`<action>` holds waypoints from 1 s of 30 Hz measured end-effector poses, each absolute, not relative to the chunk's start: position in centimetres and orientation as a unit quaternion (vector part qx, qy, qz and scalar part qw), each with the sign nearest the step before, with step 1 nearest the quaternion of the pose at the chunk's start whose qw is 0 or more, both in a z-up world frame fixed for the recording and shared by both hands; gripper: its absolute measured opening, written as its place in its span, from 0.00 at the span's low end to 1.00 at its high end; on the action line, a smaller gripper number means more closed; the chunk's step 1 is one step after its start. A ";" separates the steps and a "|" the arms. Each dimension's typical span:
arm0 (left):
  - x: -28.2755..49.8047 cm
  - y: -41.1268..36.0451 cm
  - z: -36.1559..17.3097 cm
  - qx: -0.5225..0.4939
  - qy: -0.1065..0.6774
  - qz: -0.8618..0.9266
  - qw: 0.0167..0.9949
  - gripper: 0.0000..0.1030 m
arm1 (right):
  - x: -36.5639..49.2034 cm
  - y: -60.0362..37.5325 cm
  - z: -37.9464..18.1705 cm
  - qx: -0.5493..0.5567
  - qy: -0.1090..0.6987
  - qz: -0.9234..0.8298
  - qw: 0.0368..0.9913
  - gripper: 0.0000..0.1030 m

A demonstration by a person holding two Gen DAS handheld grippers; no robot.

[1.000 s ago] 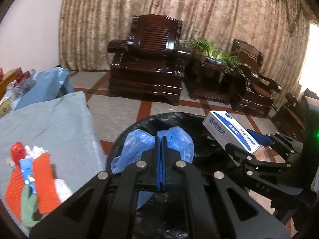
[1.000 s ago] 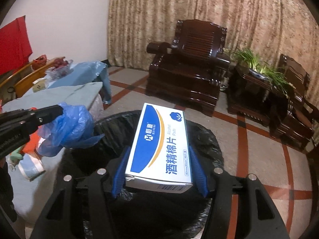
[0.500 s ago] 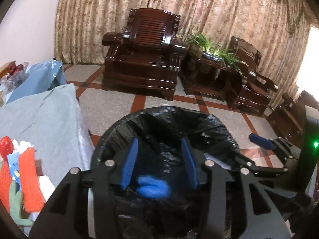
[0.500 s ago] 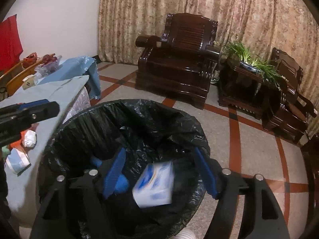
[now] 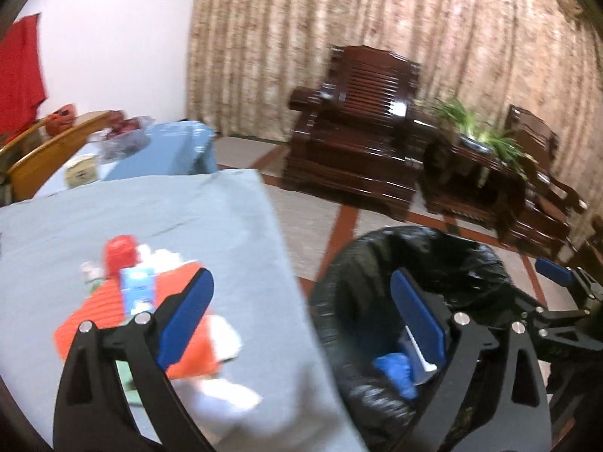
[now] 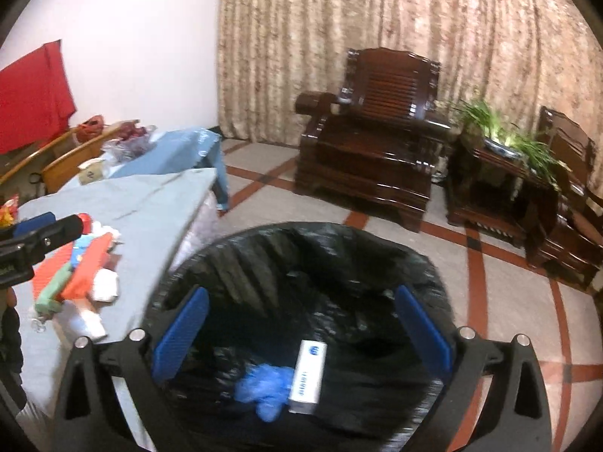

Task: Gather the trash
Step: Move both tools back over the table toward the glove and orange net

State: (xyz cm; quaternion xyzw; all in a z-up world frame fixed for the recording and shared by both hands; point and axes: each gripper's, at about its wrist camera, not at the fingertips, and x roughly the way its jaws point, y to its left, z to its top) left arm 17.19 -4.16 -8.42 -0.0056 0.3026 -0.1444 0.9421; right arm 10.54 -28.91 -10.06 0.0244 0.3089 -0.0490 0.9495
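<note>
1. Now both loads are gone from my grippers: a second ago the left gripper (image 5: 301, 324) pinched a blue plastic bag and the right gripper (image 6: 301, 339) clamped a white-and-blue box; half a second ago both were falling.
2. The box (image 6: 308, 376) now lies at the bottom of the black-lined trash bin (image 6: 433, 263), with the crumpled blue bag (image 6: 264, 391) just beside it, touching or nearly so.
3. Both sets of jaws stand released, wide apart, with nothing between them.
4. My left gripper has swung away from the bin toward the worktop (image 5: 169, 211); its view is blurred by that motion. My right one hovers over the bin mouth.
5. On the worktop a heap of trash (image 5: 135, 293) remains: orange-red ribbed pieces, a red cap, a small blue-and-white carton, white crumpled bits.
6. I judge that two items are done and the heap comes next, starting with whatever sits loose on top.
</note>
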 end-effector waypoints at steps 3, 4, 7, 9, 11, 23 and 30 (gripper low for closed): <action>16.9 -1.2 -8.1 -0.013 0.303 -0.112 0.946 0.90 | 11.1 -26.5 -10.0 0.014 0.307 -0.029 0.951 0.94; 16.8 -0.4 -8.1 -0.015 0.305 -0.102 0.947 0.90 | 11.4 -25.7 -10.0 0.009 0.308 -0.021 0.951 0.94; 16.3 2.1 -8.6 -0.016 0.308 -0.075 0.948 0.90 | 11.8 -23.5 -10.3 0.000 0.311 -0.004 0.951 0.94; 16.0 3.5 -8.9 -0.015 0.310 -0.060 0.949 0.90 | 12.0 -22.0 -10.5 -0.003 0.309 0.008 0.951 0.94; 15.6 5.3 -9.3 -0.016 0.314 -0.041 0.948 0.90 | 12.0 -20.5 -10.6 -0.008 0.304 0.020 0.952 0.94; 13.9 10.7 -13.5 -0.014 0.351 0.020 0.936 0.83 | 12.4 -12.7 -12.0 -0.016 0.295 0.092 0.951 0.94; 14.4 10.6 -16.4 -0.013 0.378 0.015 0.925 0.79 | 13.0 -11.7 -13.2 -0.022 0.307 0.101 0.946 0.92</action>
